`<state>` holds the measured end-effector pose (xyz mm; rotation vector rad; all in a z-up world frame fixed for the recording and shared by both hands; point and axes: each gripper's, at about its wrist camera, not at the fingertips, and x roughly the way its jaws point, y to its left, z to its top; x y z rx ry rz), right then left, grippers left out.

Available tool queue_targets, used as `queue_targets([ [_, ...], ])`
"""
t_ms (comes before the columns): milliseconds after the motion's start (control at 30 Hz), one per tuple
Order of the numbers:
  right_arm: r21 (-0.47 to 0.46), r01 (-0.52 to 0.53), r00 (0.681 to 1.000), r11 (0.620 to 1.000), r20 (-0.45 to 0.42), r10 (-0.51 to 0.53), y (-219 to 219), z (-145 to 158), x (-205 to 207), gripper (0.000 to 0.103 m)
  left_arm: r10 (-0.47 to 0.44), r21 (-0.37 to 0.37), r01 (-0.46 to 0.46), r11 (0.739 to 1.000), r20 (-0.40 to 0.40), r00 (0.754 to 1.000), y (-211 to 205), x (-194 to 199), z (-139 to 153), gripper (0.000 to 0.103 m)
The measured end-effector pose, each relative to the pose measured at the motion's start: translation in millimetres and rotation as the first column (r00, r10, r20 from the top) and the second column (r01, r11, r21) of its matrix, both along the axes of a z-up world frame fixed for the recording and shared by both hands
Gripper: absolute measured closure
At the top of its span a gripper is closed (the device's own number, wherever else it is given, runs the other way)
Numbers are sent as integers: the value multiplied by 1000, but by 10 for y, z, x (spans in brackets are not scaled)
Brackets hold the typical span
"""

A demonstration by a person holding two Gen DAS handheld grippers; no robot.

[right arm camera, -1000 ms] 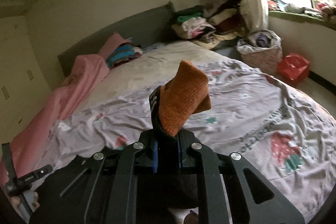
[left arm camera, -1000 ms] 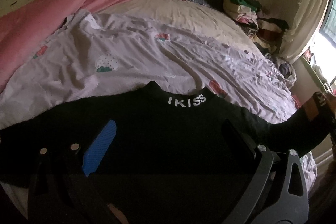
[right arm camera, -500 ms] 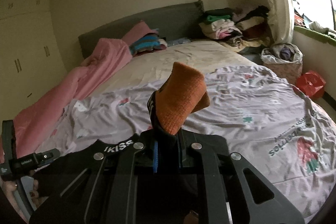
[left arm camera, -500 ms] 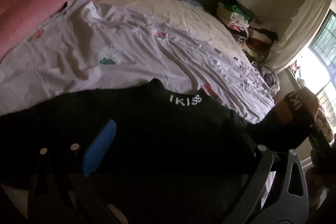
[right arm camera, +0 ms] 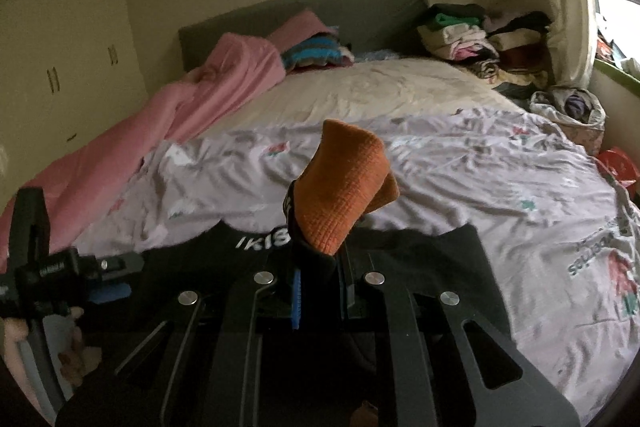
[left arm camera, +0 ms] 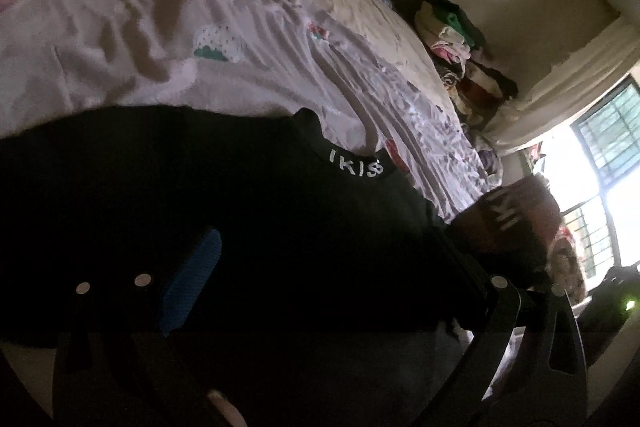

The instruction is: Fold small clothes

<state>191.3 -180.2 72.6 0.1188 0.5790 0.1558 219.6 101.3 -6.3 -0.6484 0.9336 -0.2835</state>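
A black sweater (left arm camera: 260, 211) with white "IKISS" on its collar lies flat on the lilac printed sheet (left arm camera: 120, 39). My left gripper (left arm camera: 332, 275) hangs open just over its body, blue pad (left arm camera: 192, 279) showing. My right gripper (right arm camera: 316, 283) is shut on the sweater's sleeve, whose orange cuff (right arm camera: 340, 187) sticks up between the jaws, above the sweater body (right arm camera: 420, 267). The cuff also shows in the left wrist view (left arm camera: 516, 215), at the right. The left gripper shows in the right wrist view (right arm camera: 80, 279), at the left.
A pink blanket (right arm camera: 168, 111) lies along the bed's left side. Folded clothes (right arm camera: 316, 51) sit by the grey headboard (right arm camera: 320, 11). A clothes pile (right arm camera: 480, 39) stands at the far right corner, with a full bag (right arm camera: 572, 111) on the floor below it.
My right gripper has carried the orange-cuffed sleeve leftward over the sweater body. My left gripper has tilted and stayed open over the sweater.
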Motion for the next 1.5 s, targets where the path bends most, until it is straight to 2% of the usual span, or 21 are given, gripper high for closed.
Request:
queue_targets([
  [100,-17,-34,999,999,-27,33,172,-131,29,89,-9,-93,6,996,-28,1000,53,26,-97,9],
  [200,-25,-65,996,998,-57,63,328,-266,54,89,-20,-153,14,988,-43,999,76,36,-165,9],
  [400,-26,-122,987,992,-106,119,579,-482,43,85,-51,-177,39,983,-63,997,20,48,-244,9],
  [500,-14,-151,981,988,-126,148,652,-576,1,71,-61,-174,48,984,-73,995,-18,54,-282,9],
  [567,-7,-187,973,982,-138,184,710,-620,-45,71,-72,-191,55,980,-82,994,-32,52,-309,9],
  [633,-15,-215,967,977,-145,211,773,-655,-114,55,-86,-216,64,974,-92,992,-44,54,-343,9],
  [733,-9,-264,953,964,-156,259,820,-677,-244,53,-100,-201,76,977,-112,989,-72,58,-389,9],
  [800,2,-279,948,960,-159,275,816,-676,-320,47,-110,-196,84,977,-126,986,-102,54,-419,11],
  [900,20,-290,943,957,-165,289,762,-664,-422,45,-127,-193,100,976,-136,982,-177,62,-458,13],
  [1067,18,-247,955,969,-164,247,533,-601,-496,42,-127,-141,102,985,-180,975,-339,43,-557,33],
  [1200,1,-196,969,981,-151,194,296,-542,-521,42,-113,-62,104,993,-178,978,-413,24,-541,37],
  [1233,4,-179,973,984,-150,178,224,-535,-526,42,-110,-40,104,994,-172,979,-433,22,-532,41],
  [1267,10,-160,976,987,-150,160,133,-528,-531,42,-107,-21,105,994,-170,980,-454,26,-529,52],
  [1300,13,-146,978,989,-150,146,69,-525,-531,42,-102,6,104,995,-167,981,-480,21,-530,57],
  [1367,15,-110,982,994,-150,111,-72,-519,-531,42,-100,39,107,993,-155,983,-520,18,-525,81],
  [1433,17,-76,986,997,-148,78,-205,-507,-540,42,-124,25,128,991,-118,985,-558,12,-470,95],
  [1500,15,-52,988,999,-147,53,-281,-499,-544,42,-153,21,154,988,-62,986,-584,-10,-353,96],
])
